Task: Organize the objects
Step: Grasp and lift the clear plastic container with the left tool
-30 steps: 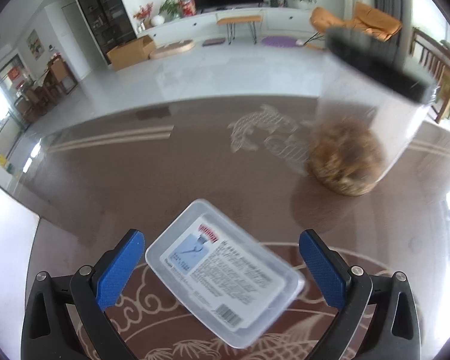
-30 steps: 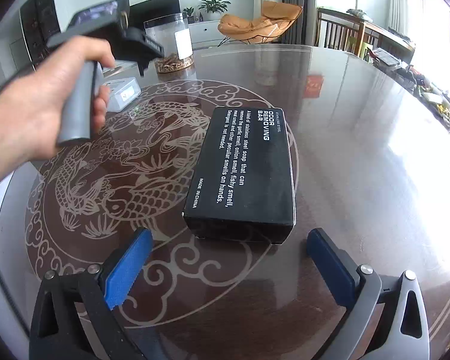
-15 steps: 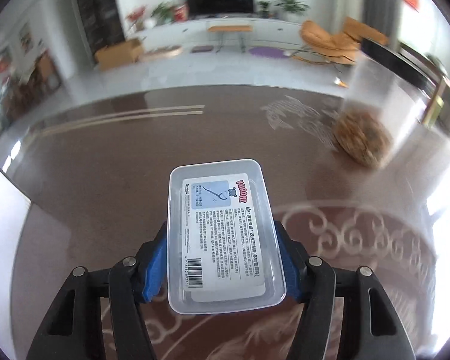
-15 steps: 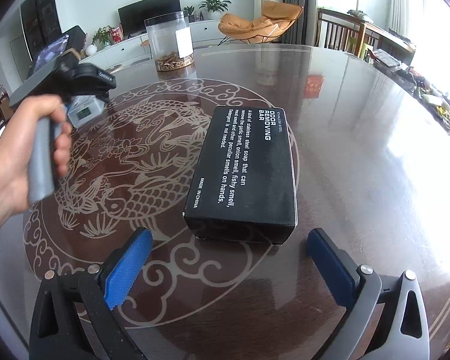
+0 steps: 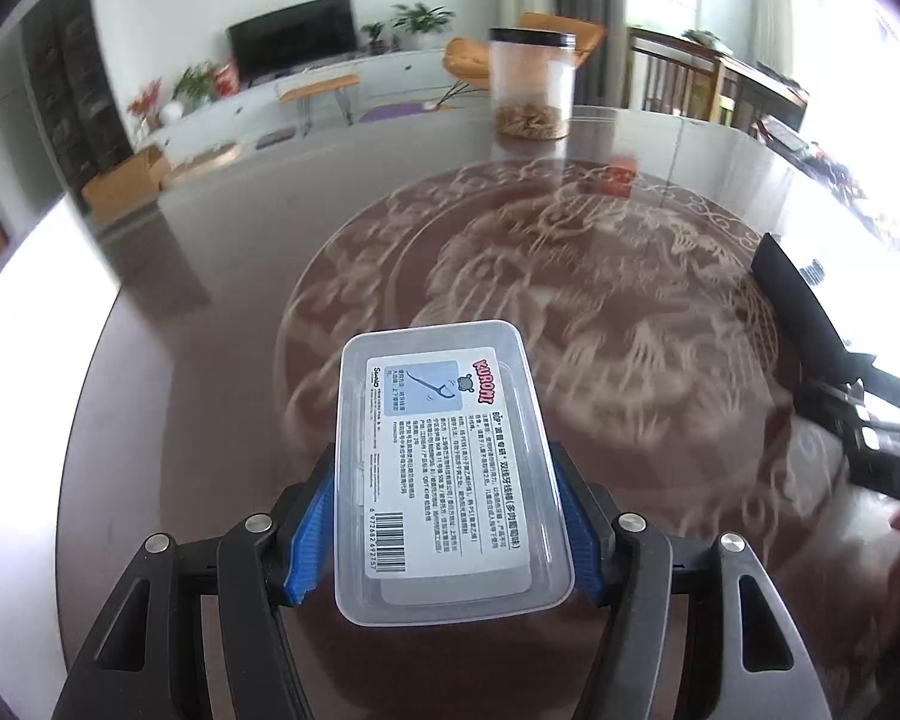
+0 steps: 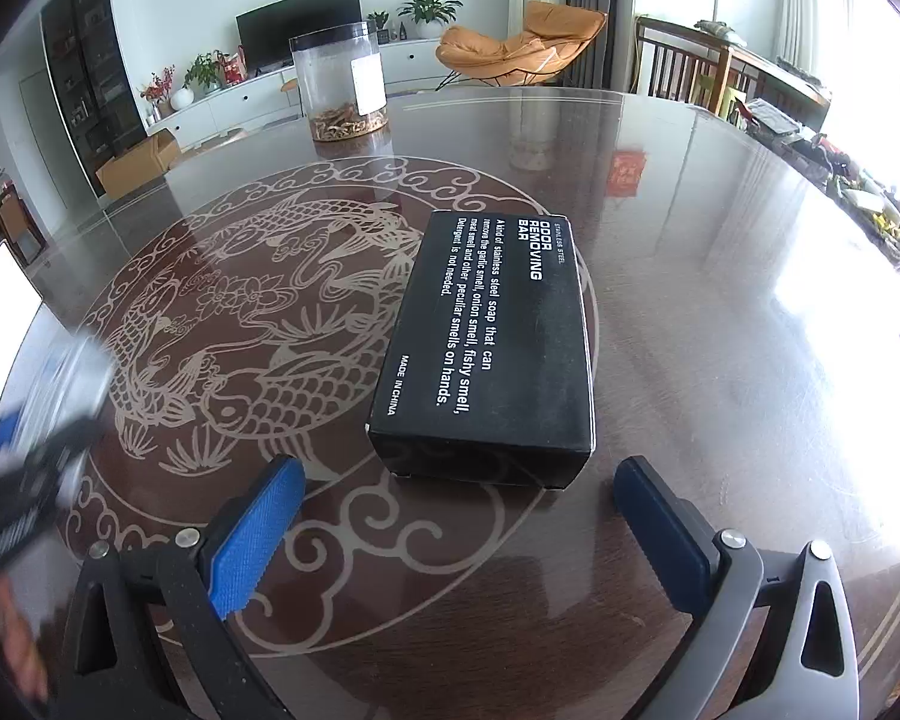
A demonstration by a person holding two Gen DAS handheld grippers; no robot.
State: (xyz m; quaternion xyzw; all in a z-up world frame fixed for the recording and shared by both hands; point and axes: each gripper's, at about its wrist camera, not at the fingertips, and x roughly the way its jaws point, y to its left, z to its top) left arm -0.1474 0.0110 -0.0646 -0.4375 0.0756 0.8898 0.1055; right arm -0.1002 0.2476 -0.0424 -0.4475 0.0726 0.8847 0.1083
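Box [image 5: 444,468] (clear plastic) sits clamped in left gripper [image 5: 447,519]; right gripper [image 6: 456,531] gapes.

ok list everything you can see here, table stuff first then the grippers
clear plastic box: one, see-through with a white and blue label, clamped in the left gripper over the table
black box: one, black with white print, flat on the table in front of the right gripper
jar: one, clear with a black lid, brown bits at the bottom, upright at the far side of the table
table: one, dark brown and glossy, pale fish and cloud pattern
left gripper: one, black with blue pads, jaws pressed on the clear plastic box
right gripper: one, black with blue pads, jaws wide apart, nothing between them
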